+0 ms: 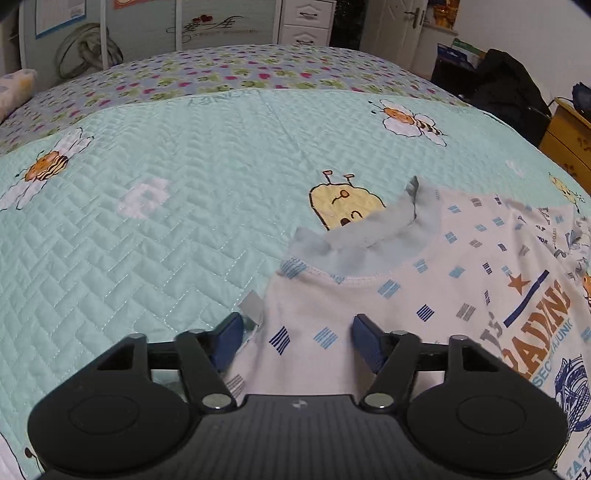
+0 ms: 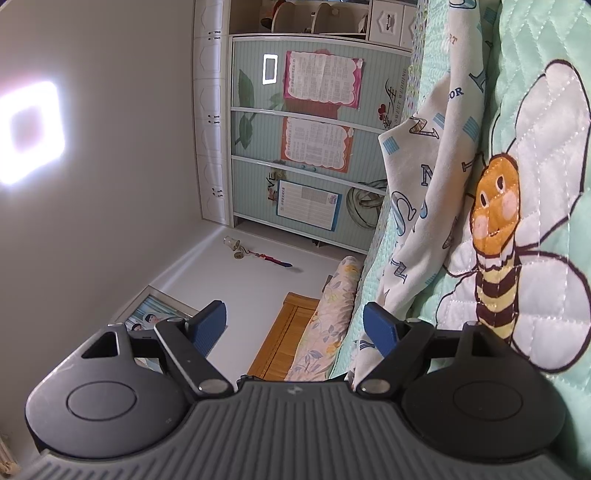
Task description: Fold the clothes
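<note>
A white child's T-shirt (image 1: 424, 280) with blue dashes, printed lettering and a pale blue collar (image 1: 369, 232) lies spread on the mint quilted bedspread (image 1: 147, 221). My left gripper (image 1: 299, 332) points down at the shirt's shoulder corner. Its blue fingers (image 1: 232, 328) stand apart with the flat cloth lying between them, and I see no pinch. In the right wrist view the picture is rolled sideways. There the right gripper (image 2: 293, 325) is open and holds nothing, beside the bed's edge, where another part of the shirt (image 2: 417, 184) drapes over the bedspread (image 2: 546, 55).
Bee prints dot the bedspread (image 1: 410, 120). A floral band crosses the far side of the bed (image 1: 221, 74). Beyond it stand a wardrobe (image 2: 303, 147) and white drawers (image 1: 306, 22). Dark bags (image 1: 506, 85) and a wooden cabinet (image 1: 569, 136) sit at the right. A floral pillow (image 2: 325, 321) lies by the headboard.
</note>
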A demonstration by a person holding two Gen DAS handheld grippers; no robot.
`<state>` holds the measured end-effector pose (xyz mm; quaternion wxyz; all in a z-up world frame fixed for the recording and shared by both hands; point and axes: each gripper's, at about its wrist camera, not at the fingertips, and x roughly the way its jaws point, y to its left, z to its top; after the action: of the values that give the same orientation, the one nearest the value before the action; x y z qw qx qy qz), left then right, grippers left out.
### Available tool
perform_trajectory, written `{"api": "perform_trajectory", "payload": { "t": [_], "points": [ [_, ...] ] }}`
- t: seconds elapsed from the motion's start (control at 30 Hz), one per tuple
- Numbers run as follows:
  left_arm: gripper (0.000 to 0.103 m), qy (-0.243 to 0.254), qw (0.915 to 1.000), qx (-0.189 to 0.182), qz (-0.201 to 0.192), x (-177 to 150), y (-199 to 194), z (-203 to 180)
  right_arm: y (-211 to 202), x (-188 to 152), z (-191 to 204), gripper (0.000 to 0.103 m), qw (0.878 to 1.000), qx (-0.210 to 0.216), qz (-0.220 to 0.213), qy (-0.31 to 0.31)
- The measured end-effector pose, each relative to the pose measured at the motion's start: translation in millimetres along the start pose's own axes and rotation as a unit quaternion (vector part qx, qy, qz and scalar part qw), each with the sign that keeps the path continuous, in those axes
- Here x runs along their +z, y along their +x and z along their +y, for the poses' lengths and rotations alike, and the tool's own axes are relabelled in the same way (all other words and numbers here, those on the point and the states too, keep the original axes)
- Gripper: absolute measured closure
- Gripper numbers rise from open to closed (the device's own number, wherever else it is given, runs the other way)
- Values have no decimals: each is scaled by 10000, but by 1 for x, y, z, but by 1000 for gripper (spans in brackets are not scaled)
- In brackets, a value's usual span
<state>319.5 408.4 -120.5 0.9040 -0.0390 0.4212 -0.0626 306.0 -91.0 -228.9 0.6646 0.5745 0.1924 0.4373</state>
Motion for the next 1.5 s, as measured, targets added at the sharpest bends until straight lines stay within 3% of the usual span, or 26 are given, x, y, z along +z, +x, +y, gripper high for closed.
{"api": "perform_trajectory", "payload": {
  "t": [0.03,0.07,0.13,0.2,0.3,0.37,0.4,0.43,0.5,0.53,0.57,0.67,0.73,0.8,0.83,0.93,1.03,1.07,1.13,1.2,1.3,1.33,1.5],
  "points": [
    [95,-68,9999,-79,-8,1,-1,1,0,0,0,21,10000,-3,1,-2],
    [99,-99,9999,-137,-9,1,-2,1,0,0,0,21,10000,-5,1,-3],
    [99,157,9999,46,-17,1,-3,-8,-2,0,1,21,10000,-8,1,-5],
    [99,571,9971,489,-72,2,-3,-25,-3,0,1,21,10000,-11,2,-8],
    [99,1115,9830,1432,-286,14,-2,-44,-4,0,2,21,10000,-8,-3,-9],
    [98,1100,9784,1714,-359,26,4,-44,-3,0,2,21,10000,-11,2,-15],
    [97,1214,9721,1986,-296,29,13,-45,-3,0,2,21,10000,-12,5,-17],
    [96,1476,9592,2404,-181,29,25,-49,-3,0,2,21,10000,-12,10,-20],
    [76,1972,9287,3139,-48,22,46,-56,-2,1,2,21,10000,-7,27,-25],
    [66,1971,9238,3281,-92,17,47,-58,-1,1,2,21,10000,-2,38,-28],
    [65,1788,9269,3295,-199,13,39,-59,0,1,2,21,10000,10,47,-13],
    [61,994,9421,3143,-615,3,-5,-64,0,3,0,21,10000,55,59,51],
    [61,593,9468,3025,-929,-9,-45,-75,0,3,0,20,9999,75,51,98],
    [55,456,9528,2773,-1149,-28,-92,-98,0,3,2,20,9999,43,50,144],
    [46,507,9577,2570,-1190,-41,-116,-114,0,2,3,20,9998,27,49,168],
    [18,645,9736,1847,-1179,-95,-182,-164,-6,0,31,19,9968,-510,492,373],
    [18,304,9850,1369,-1007,-160,-229,-195,-38,-19,95,19,9879,-886,1237,-291],
    [18,14,9860,1354,-975,-181,-240,-199,-57,-27,108,17,9857,-1069,1253,-348],
    [18,-803,9799,1558,-947,-222,-255,-196,-95,-41,131,17,9807,-1440,1257,-422],
    [18,-1741,9674,1616,-880,-256,-259,-181,-125,-53,141,16,9746,-1793,1286,-385],
    [21,-2634,9546,1296,-505,-286,-247,-157,-157,-66,136,17,9637,-2289,1369,-139],
    [21,-2842,9510,1149,-414,-291,-243,-151,-159,-70,135,17,9636,-2242,1449,-145],
    [19,-3768,9240,333,-554,-307,-237,-132,-147,-74,138,17,9530,-2427,1766,-411]
  ]
}}
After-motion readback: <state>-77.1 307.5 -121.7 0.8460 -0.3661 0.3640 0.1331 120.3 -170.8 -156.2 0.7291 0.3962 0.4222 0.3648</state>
